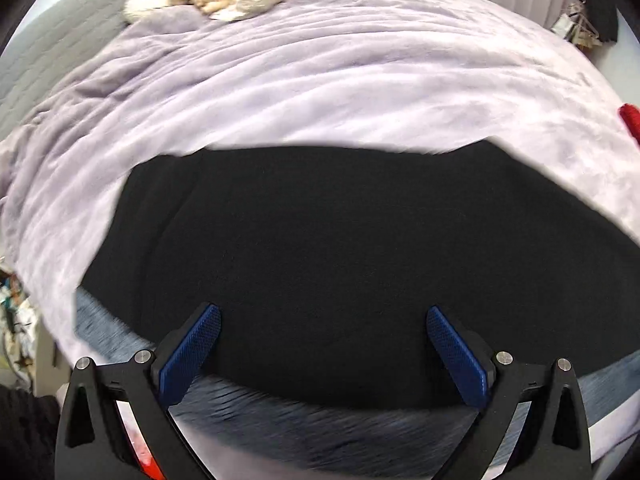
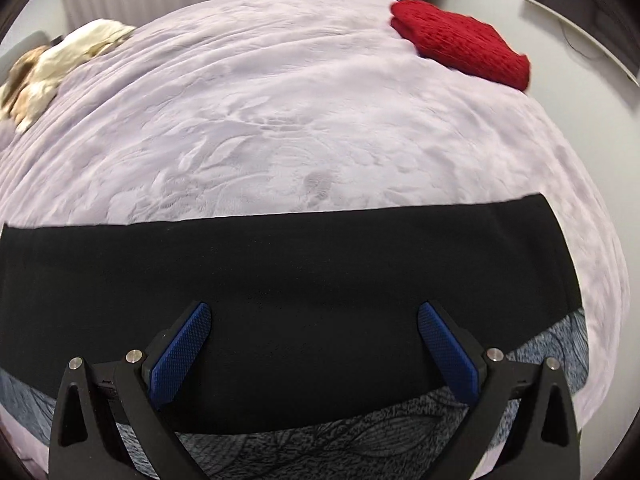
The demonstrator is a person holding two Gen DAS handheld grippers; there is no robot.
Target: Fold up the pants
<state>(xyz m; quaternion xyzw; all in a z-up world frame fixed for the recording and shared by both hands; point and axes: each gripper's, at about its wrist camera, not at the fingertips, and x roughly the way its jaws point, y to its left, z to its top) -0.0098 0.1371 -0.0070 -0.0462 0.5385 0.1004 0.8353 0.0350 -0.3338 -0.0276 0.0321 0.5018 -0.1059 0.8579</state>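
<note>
Ahead of both grippers: black pants [image 1: 340,240] flat on the lilac blanket [image 1: 280,92].
We see the left gripper [image 1: 323,320] and right gripper [image 2: 314,316] spread wide, gripping nothing.

No legible text, label, brand, number or sign appears in either wrist view: the black pants [image 1: 340,264], the lilac blanket [image 2: 280,120] beneath them and the red knit [image 2: 460,40] lying beyond the pants on that blanket all show plain, unmarked surfaces
</note>
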